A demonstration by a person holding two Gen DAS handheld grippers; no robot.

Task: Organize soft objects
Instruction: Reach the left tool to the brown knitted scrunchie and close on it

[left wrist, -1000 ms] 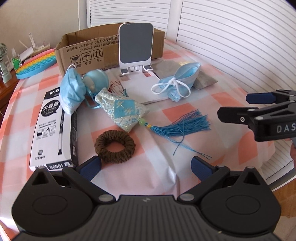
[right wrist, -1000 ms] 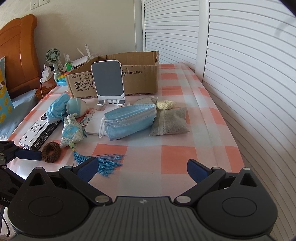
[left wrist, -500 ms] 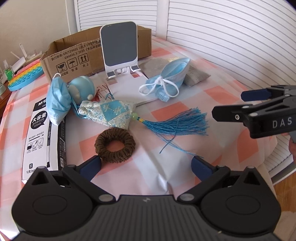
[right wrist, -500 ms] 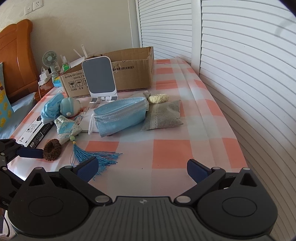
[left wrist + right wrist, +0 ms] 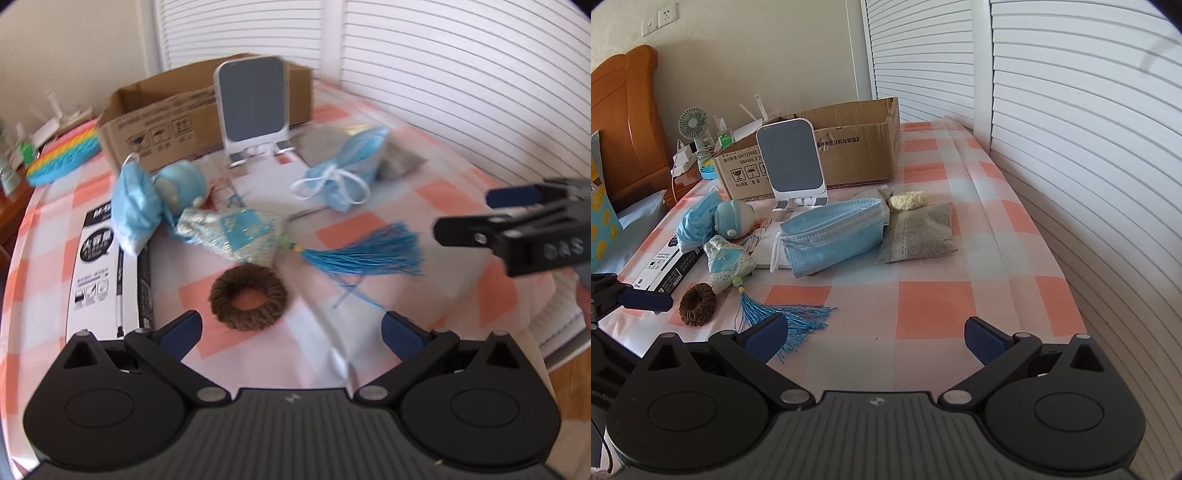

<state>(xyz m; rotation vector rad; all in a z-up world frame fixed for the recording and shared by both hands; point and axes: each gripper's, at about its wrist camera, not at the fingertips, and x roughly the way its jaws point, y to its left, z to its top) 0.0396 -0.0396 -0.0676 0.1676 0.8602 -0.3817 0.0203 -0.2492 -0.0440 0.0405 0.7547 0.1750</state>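
My left gripper (image 5: 293,332) is open and empty, hovering just short of a brown scrunchie (image 5: 221,295) near the table's front edge. Behind the scrunchie lies a pale blue sachet (image 5: 236,236) with a blue tassel (image 5: 365,251). A crumpled blue mask (image 5: 133,206) rests by a blue plush ball (image 5: 181,184). In the right wrist view a second mask (image 5: 834,232), a grey pouch (image 5: 919,236) and a cream fluffy pad (image 5: 908,199) lie mid-table. My right gripper (image 5: 875,338) is open and empty over the front edge, close to the tassel (image 5: 790,317).
An open cardboard box (image 5: 849,147) stands at the back, with a white phone stand (image 5: 790,158) in front of it. A black-and-white pen box (image 5: 99,273) lies at the left. Slatted doors run along the right side. A rainbow pop toy (image 5: 62,158) sits far left.
The left wrist view has swung sideways and is now blurred with motion, staying near the scrunchie. The right gripper has drawn back slightly. Both remain open, and no object has moved.
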